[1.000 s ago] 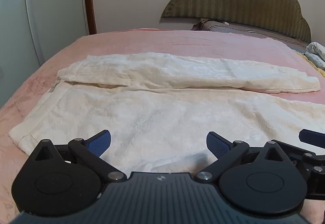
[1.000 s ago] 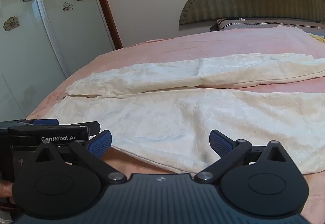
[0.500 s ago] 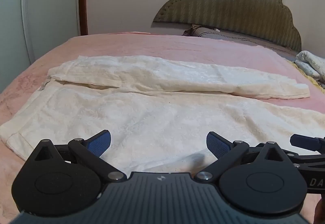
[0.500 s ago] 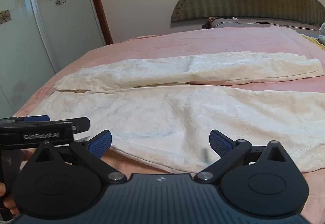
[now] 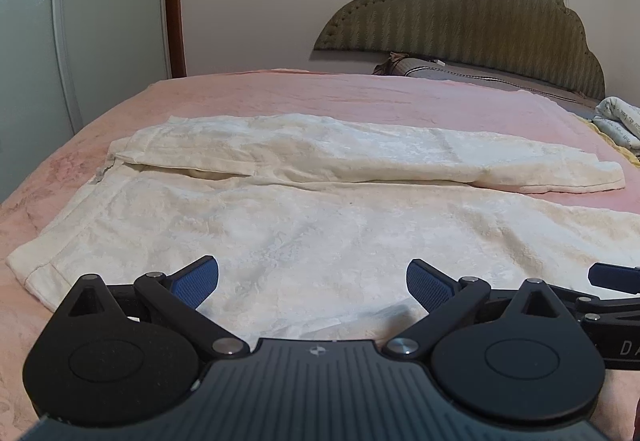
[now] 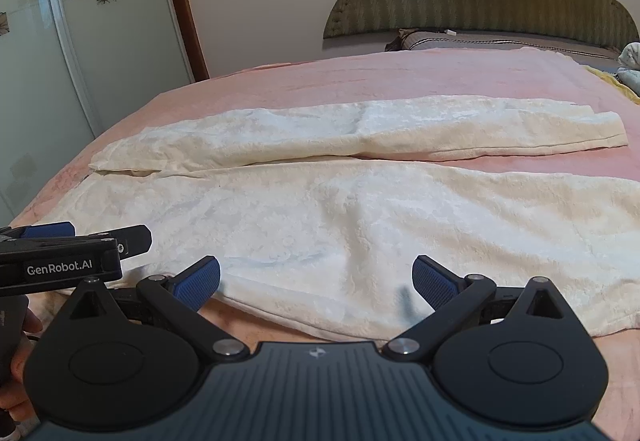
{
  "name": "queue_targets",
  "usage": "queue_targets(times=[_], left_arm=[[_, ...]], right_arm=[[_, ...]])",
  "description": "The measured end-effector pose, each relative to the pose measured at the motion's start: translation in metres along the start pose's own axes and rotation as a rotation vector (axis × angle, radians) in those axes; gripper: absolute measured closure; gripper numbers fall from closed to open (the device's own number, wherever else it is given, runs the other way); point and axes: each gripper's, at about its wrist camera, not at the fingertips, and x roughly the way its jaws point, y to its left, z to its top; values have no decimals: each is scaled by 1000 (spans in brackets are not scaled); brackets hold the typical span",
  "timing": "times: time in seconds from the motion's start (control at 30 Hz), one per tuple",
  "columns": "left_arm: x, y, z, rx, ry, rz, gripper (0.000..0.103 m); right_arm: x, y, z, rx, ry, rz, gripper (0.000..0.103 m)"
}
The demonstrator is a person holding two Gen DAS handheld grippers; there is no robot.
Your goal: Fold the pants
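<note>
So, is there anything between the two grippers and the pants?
Nothing visible. The left gripper and the right gripper are both open at the near edge of the pants, with only bare blanket in front.

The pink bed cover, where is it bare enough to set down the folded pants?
Bare pink bed cover runs wide between the far leg of the cream fleece pants and the grey pillow below the green headboard. A narrower wedge lies between the leg ends at right. The near half is covered by pants; printed bedding crowds the far right corner.
</note>
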Motion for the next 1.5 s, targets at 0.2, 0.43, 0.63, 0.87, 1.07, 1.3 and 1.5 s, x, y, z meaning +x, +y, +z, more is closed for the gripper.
queue_targets(times=[0.2, 0.43, 0.63, 0.87, 1.07, 1.3, 1.5], left_arm=[[2, 6, -1, -32, -17, 10, 1], [22, 18, -8, -73, 13, 42, 1], [27, 13, -17, 8, 41, 53, 1], [24, 1, -30, 90, 62, 5, 1], [21, -4, -34, 107, 64, 0, 0], [23, -5, -37, 106, 60, 8, 0], [24, -3, -37, 102, 58, 6, 0]], right_arm=[[3, -2, -2, 1, -6, -10, 0], [21, -13, -6, 16, -7, -37, 0], [29, -14, -11, -4, 19, -46, 0], [27, -7, -23, -129, 52, -98, 0], [26, -7, -25, -153, 62, -94, 0], [26, -11, -30, -143, 42, -81, 0], [25, -12, -33, -141, 30, -78, 0]])
